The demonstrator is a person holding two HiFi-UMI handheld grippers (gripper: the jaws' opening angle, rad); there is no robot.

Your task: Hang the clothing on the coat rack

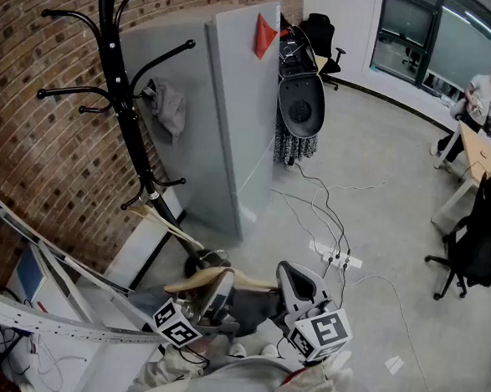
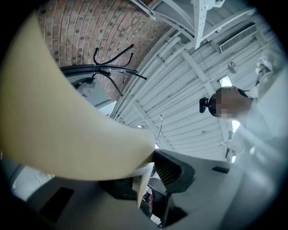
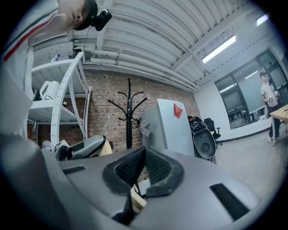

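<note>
Left tongs (image 2: pixel 149 170) grip hanger (image 2: pixel 67 126) | right tongs (image 3: pixel 144 167) closed | coat rack (image 1: pixel 121 98) beside partition (image 1: pixel 243 115)

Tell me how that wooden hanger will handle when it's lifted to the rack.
The wooden hanger looks thick and solid, so it is probably stiff, not floppy. Its smooth curved arm in the left tongs may slip or pivot. The dark garment draped on it will likely sag and swing.
</note>
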